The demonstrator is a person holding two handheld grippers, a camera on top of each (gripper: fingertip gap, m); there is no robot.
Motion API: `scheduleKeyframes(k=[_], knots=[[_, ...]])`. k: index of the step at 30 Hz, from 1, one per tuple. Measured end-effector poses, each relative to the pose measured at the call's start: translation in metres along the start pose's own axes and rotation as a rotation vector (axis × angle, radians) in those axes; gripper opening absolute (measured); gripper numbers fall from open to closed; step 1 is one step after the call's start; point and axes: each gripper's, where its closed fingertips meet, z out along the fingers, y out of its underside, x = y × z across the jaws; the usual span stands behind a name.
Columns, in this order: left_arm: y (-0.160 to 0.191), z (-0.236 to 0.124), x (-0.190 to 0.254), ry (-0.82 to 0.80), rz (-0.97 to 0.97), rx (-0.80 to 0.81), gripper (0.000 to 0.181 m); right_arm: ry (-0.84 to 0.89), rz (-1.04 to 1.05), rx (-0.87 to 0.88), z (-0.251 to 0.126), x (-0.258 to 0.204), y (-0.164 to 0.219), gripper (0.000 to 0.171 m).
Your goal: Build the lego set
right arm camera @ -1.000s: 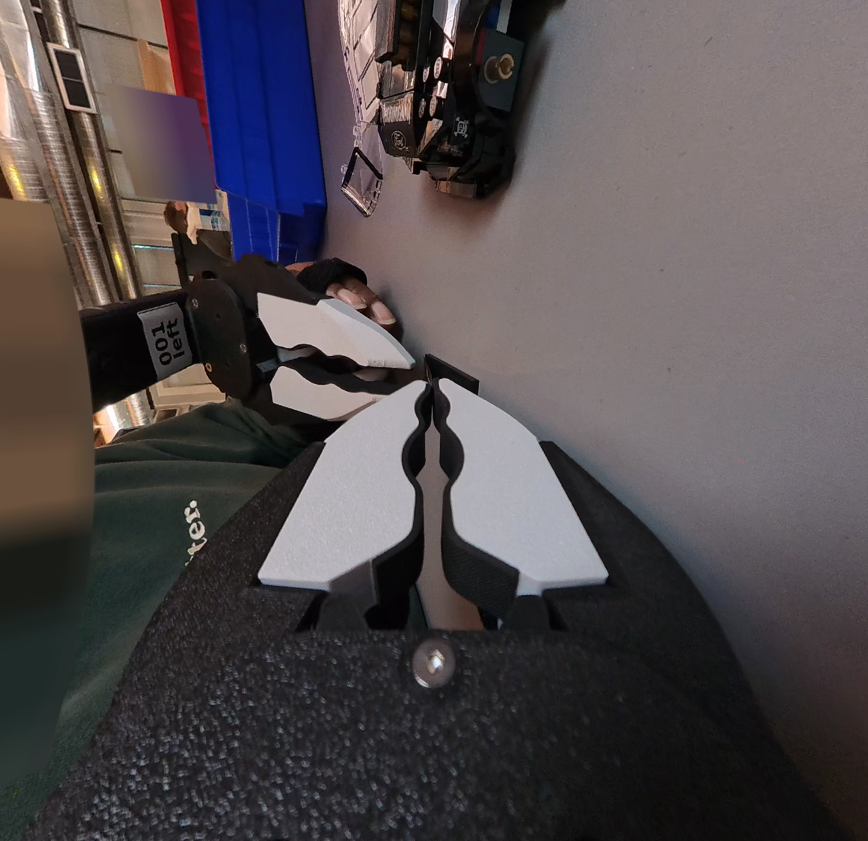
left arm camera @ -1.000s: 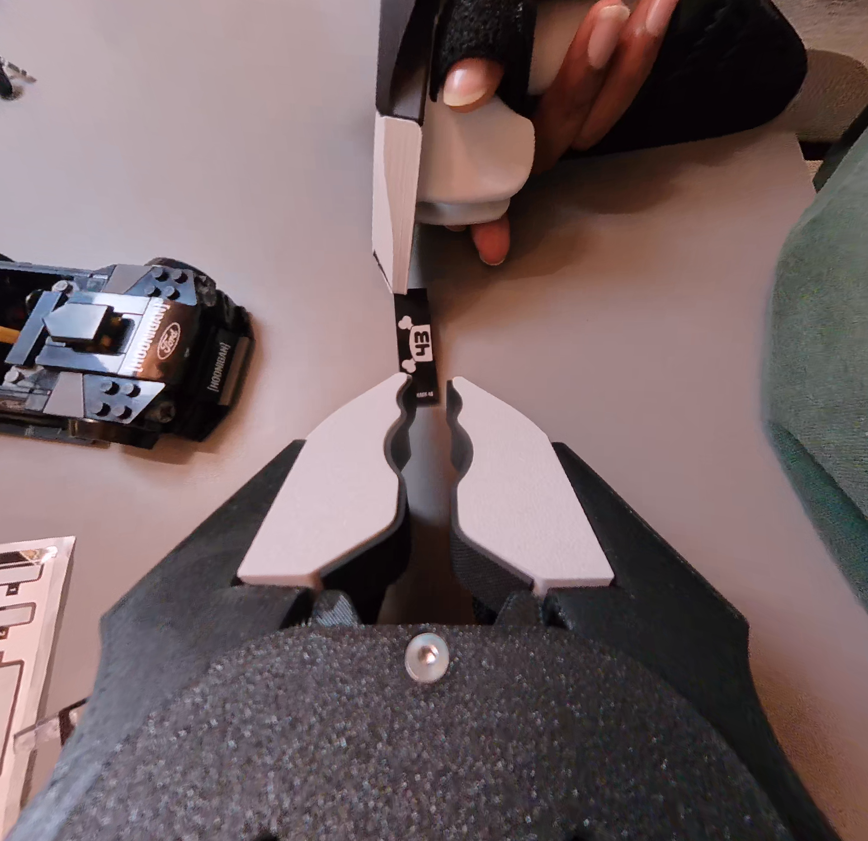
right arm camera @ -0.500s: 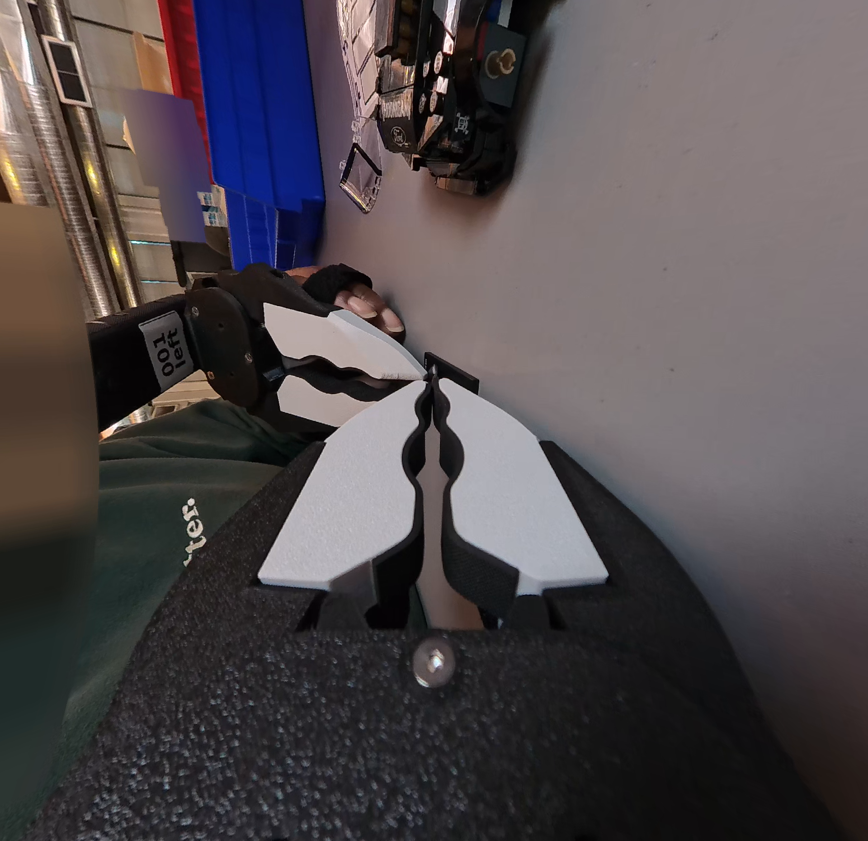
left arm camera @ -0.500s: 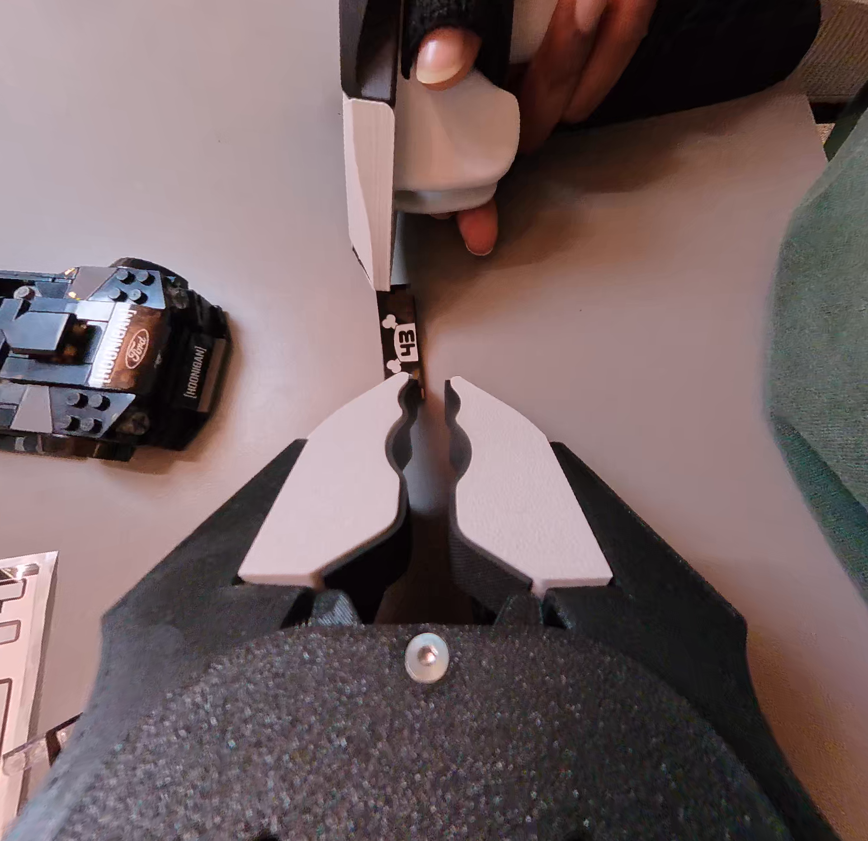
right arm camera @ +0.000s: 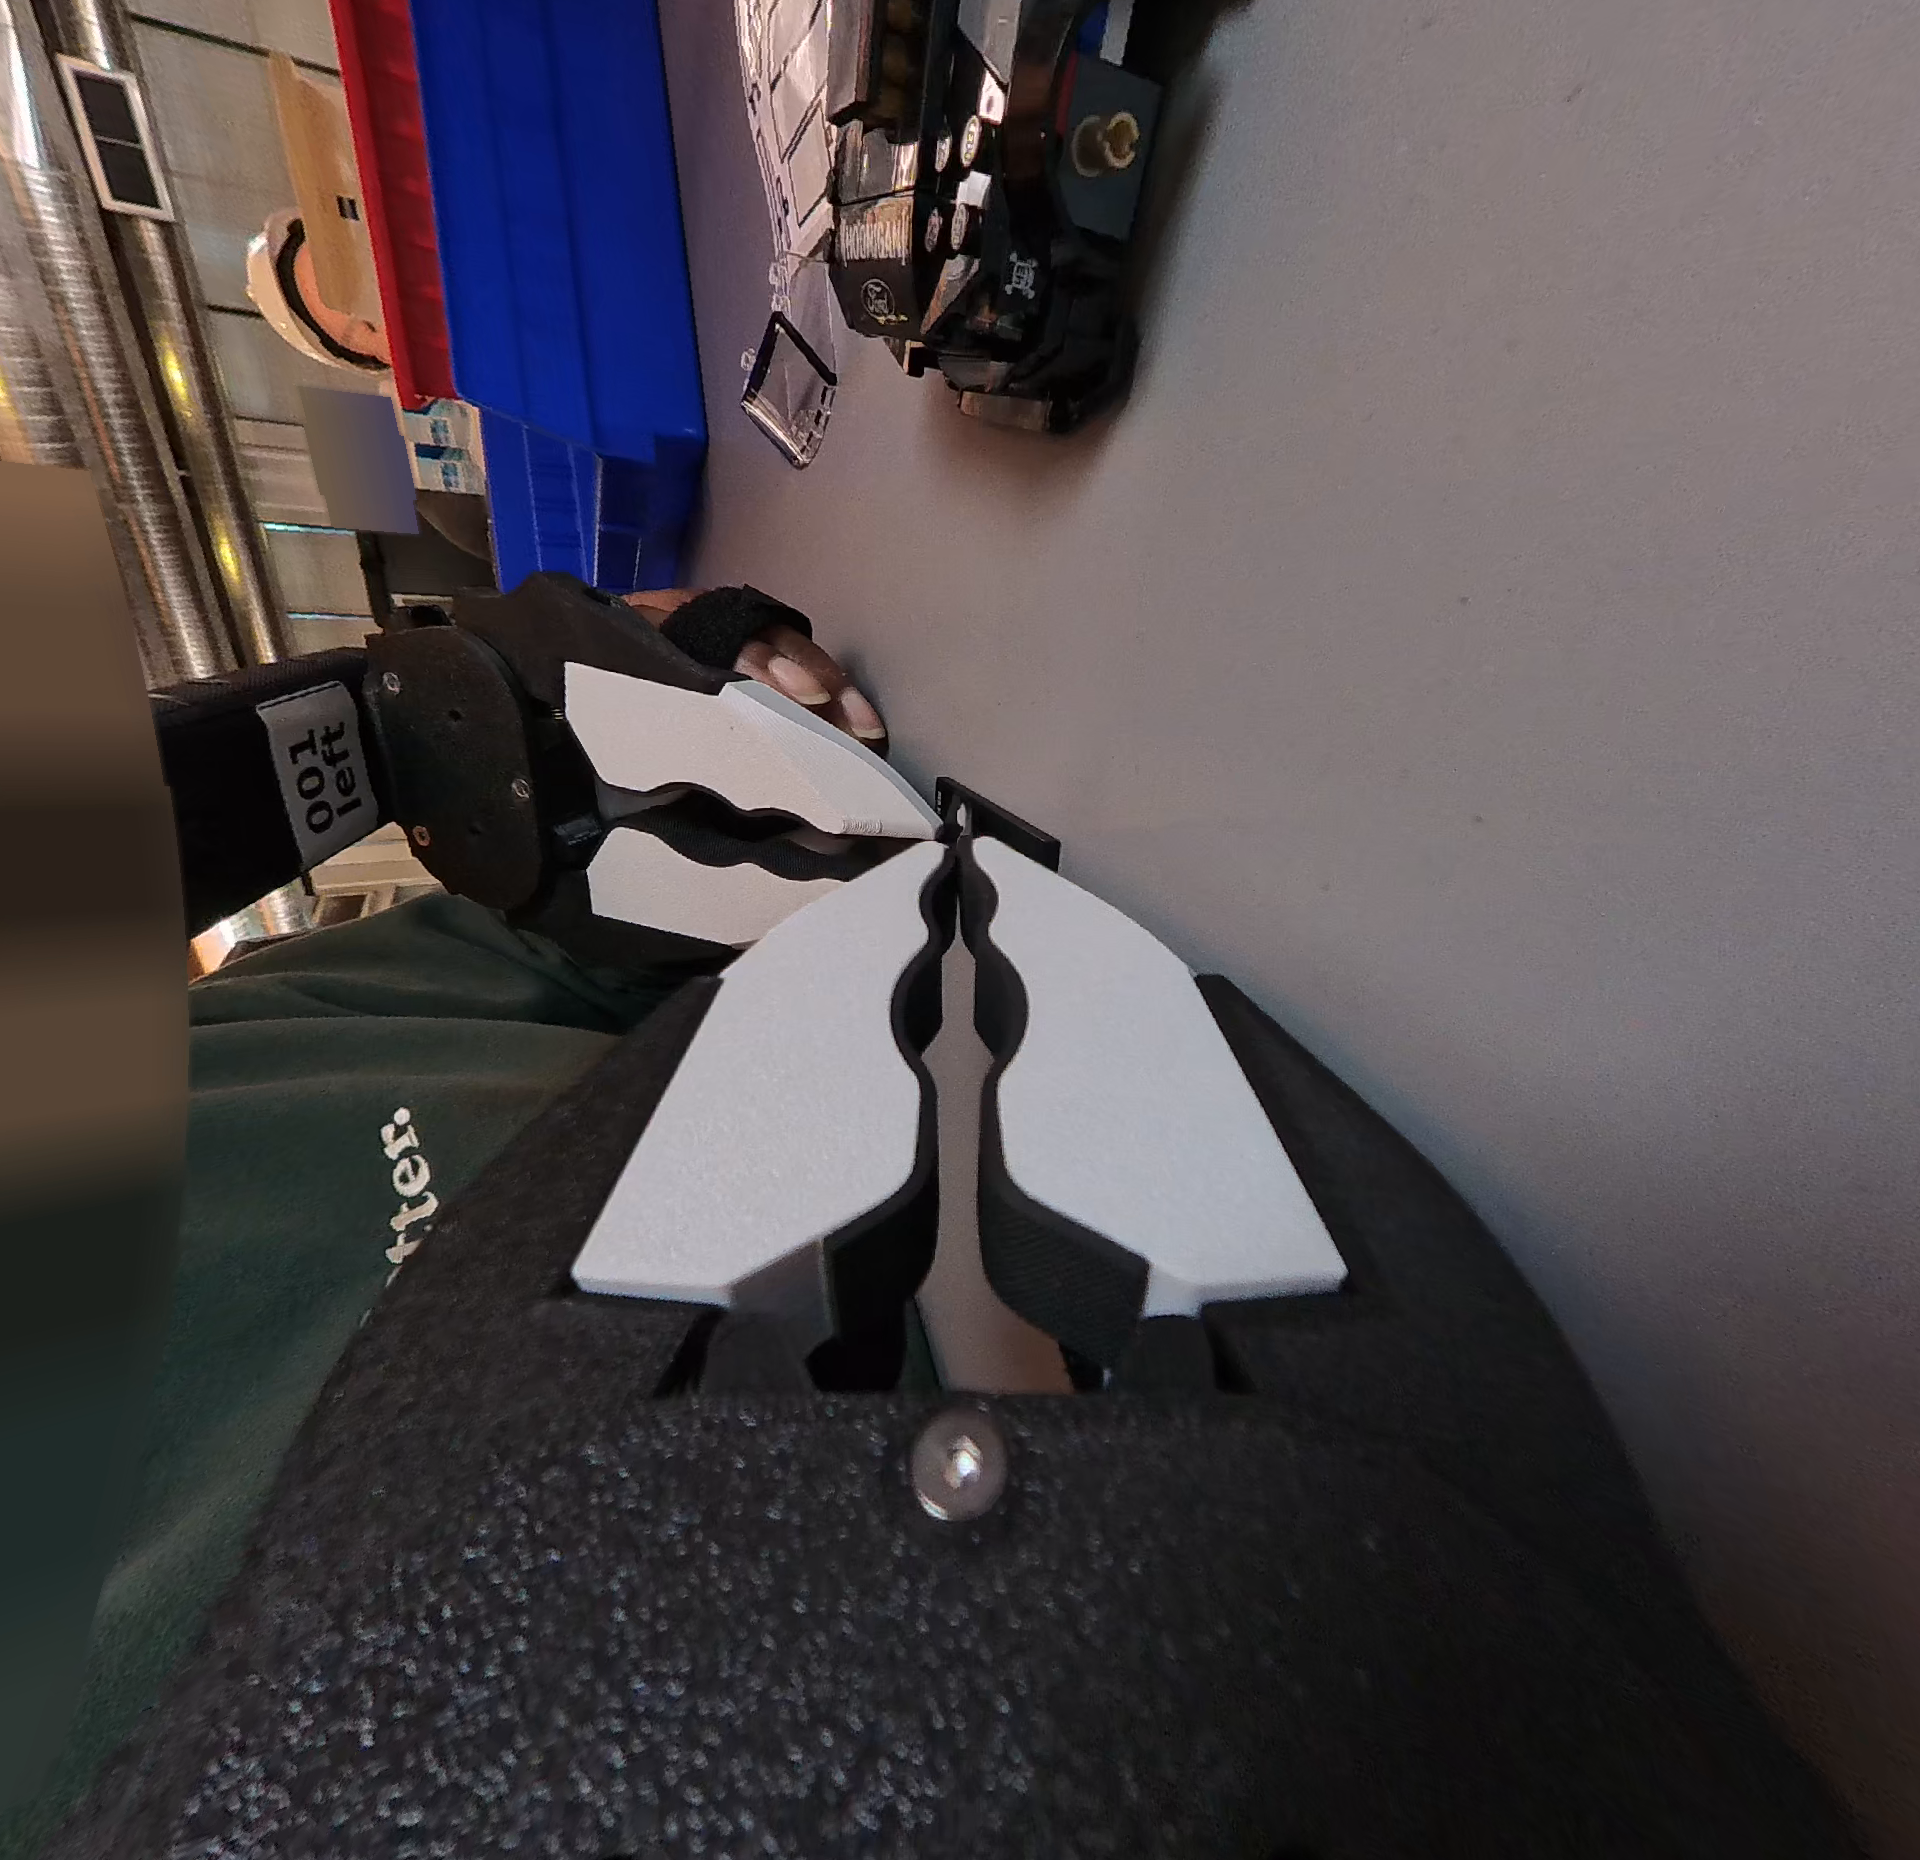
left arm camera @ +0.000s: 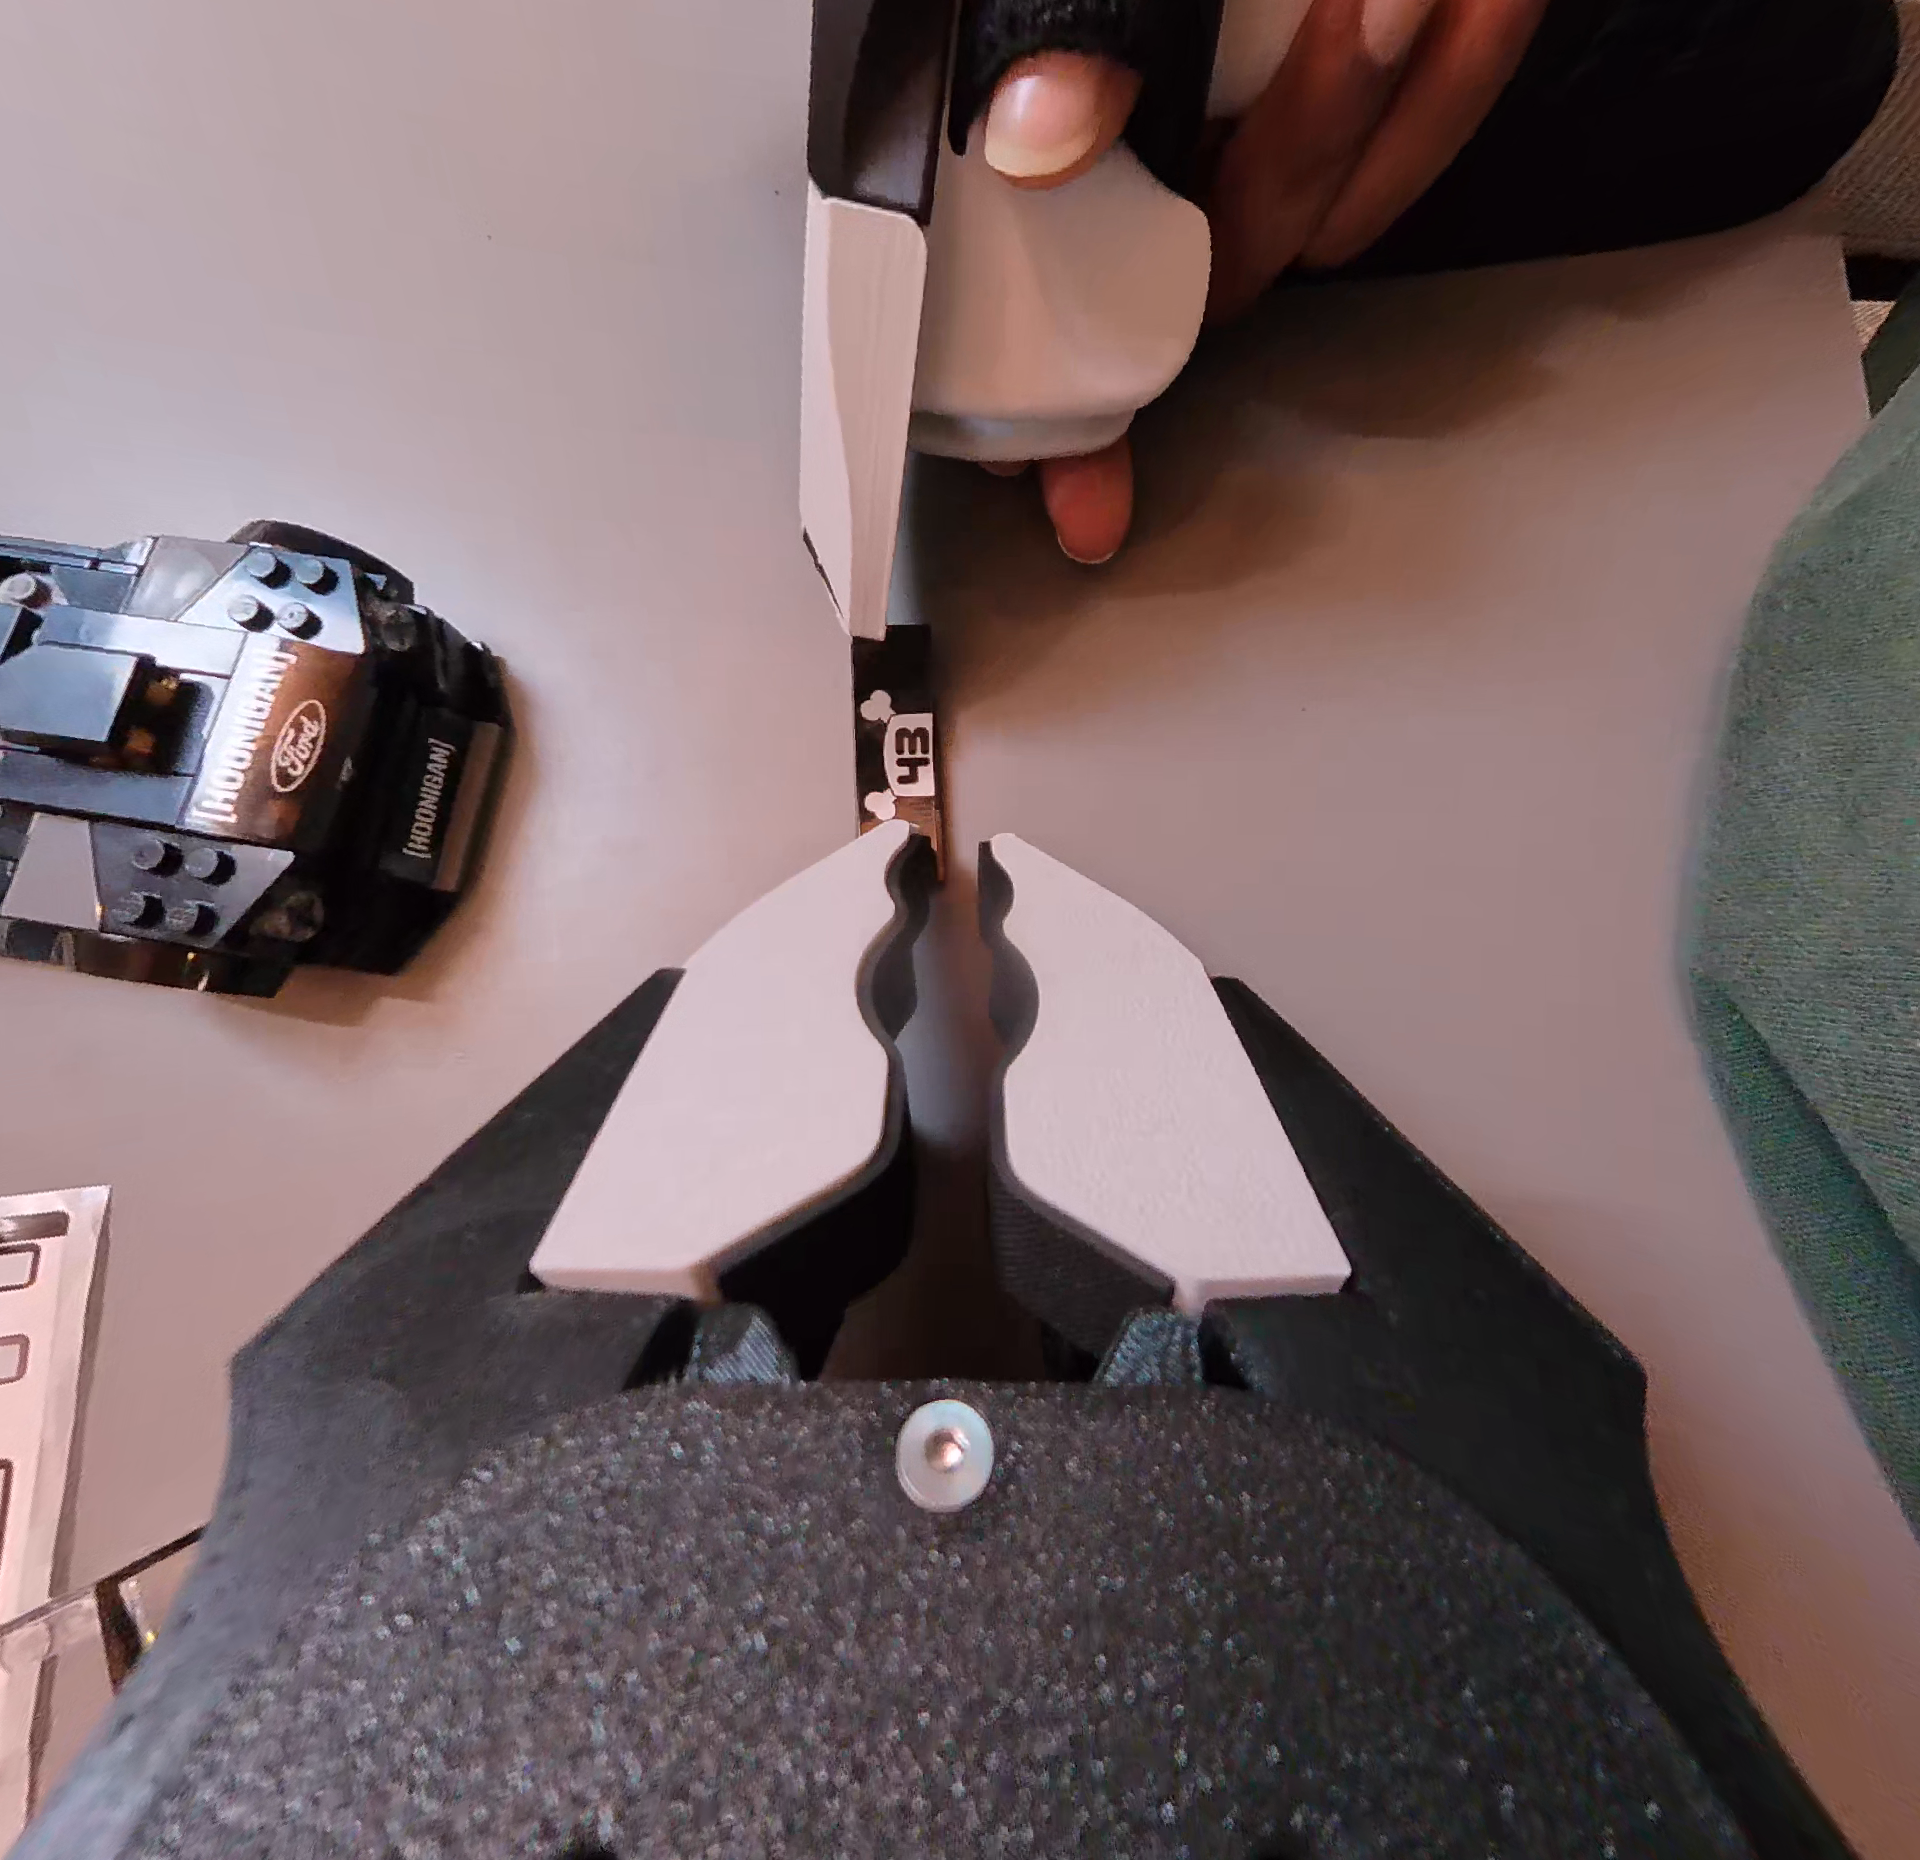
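The right tool (right arm camera: 958, 846) pinches one end of the black tile (left arm camera: 902, 745) while the left tool (left arm camera: 948, 854), narrowly parted, straddles its near end above the desk (left arm camera: 1351, 771), so closing off-centre could twist the tile free.

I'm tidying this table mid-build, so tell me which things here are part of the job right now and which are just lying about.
In use:
- small black printed tile, pinched by the right gripper
- left gripper, open, tips at the tile's near end
- black lego car, the build, untouched on the table

Lying about:
- sticker sheet
- clear windscreen piece
- blue bins beyond the table
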Motion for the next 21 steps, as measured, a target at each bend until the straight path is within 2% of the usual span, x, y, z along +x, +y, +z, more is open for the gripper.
scheduleKeyframes(k=[21], knots=[[0.0016,-0.0011,0.0011,-0.004,0.003,-0.004,0.006,0.168,-0.121,-0.075,0.0018,0.0091,0.0044,0.0]])
